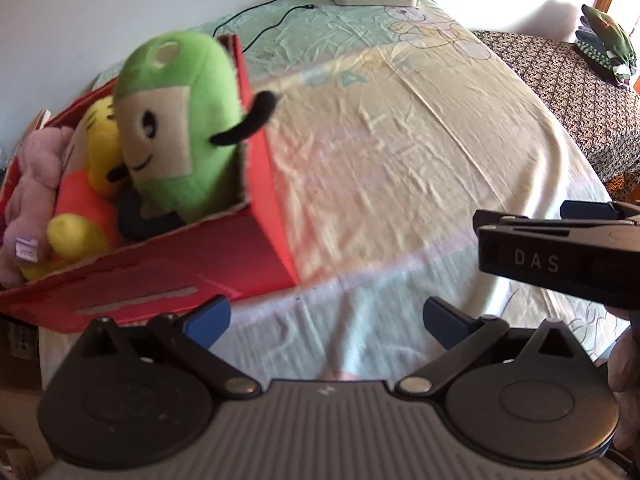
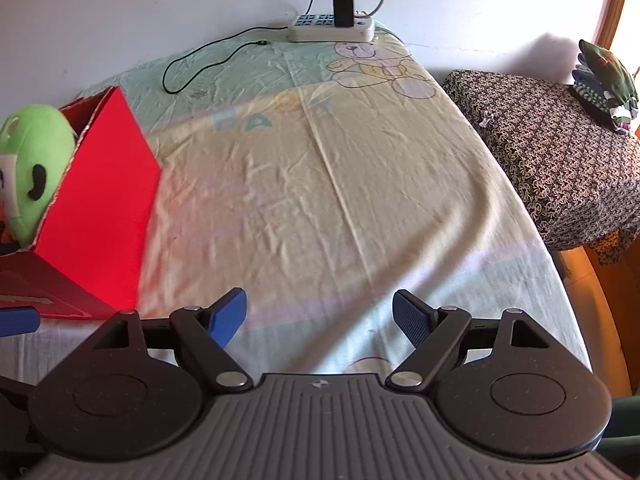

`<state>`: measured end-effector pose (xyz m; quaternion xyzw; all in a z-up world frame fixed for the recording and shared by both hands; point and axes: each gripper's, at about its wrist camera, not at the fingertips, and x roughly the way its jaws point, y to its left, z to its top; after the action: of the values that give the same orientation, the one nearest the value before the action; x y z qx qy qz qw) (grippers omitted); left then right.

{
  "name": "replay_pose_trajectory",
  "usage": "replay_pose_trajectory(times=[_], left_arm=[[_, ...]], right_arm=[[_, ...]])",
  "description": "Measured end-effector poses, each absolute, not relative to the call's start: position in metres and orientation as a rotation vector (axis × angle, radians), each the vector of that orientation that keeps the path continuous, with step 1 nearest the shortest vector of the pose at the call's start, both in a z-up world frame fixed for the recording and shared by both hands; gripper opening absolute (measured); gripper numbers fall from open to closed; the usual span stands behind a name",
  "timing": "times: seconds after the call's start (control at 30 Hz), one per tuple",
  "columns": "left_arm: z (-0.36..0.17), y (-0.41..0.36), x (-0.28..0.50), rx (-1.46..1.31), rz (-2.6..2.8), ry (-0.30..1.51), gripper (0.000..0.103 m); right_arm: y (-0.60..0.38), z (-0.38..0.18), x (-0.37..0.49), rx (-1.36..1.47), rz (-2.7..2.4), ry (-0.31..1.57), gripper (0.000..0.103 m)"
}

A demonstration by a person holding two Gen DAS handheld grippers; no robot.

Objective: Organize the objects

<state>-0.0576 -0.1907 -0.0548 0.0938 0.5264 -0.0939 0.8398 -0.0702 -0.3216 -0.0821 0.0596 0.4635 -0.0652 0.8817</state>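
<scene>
— Red cardboard box (image 1: 208,256) at left of the left wrist view, sitting on the bed sheet (image 1: 400,160), open at the top and packed with soft toys.

— Packed with which?

— Green plush (image 1: 176,120) upright in the box's near right corner, head well above the rim, one black arm poking out past the right wall. Yellow and orange plush (image 1: 86,208) pressed against its left side. Pink plush (image 1: 34,176) at far left of the frame, white tag showing low down. Something black tucked under the green one; cannot tell what.

— And from the other camera?

— Same box (image 2: 100,200) at left edge of the right wrist view, only the green plush (image 2: 32,160) peeking over the wall.

— Grippers?

— Left gripper (image 1: 326,318) at bottom centre of its frame, blue pads spread wide, nothing between them, hovering over bare sheet just right of the box's corner. Right gripper (image 2: 320,314) likewise at bottom centre, fingers apart and empty, over open sheet. Also visible side-on at right of the left wrist view (image 1: 560,256), black body lettered "DAS".

— Rest of the scene?

— Power strip (image 2: 331,28) at top centre against the wall, black charger plugged in, thin black cable (image 2: 200,62) trailing leftward across the sheet. Teddy bear print (image 2: 380,66) below the strip. Patterned dark cloth (image 2: 560,152) covering a surface at upper right, folded clothes (image 2: 606,80) stacked on it.
</scene>
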Motion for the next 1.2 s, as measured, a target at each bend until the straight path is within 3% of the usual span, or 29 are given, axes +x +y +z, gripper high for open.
replay_pose_trajectory(times=[0.5, 0.83, 1.2], left_arm=[[-0.05, -0.134, -0.056, 0.18, -0.219, 1.115, 0.102], [0.002, -0.085, -0.068, 0.155, -0.267, 0.997, 0.102], [0.022, -0.022, -0.041, 0.132, -0.107, 0.938, 0.102]], right_arm=[[-0.271, -0.062, -0.067, 0.09, -0.118, 0.945, 0.082], [-0.238, -0.02, -0.075, 0.11, -0.087, 0.879, 0.082], [-0.188, 0.002, -0.06, 0.111, -0.069, 0.801, 0.083]])
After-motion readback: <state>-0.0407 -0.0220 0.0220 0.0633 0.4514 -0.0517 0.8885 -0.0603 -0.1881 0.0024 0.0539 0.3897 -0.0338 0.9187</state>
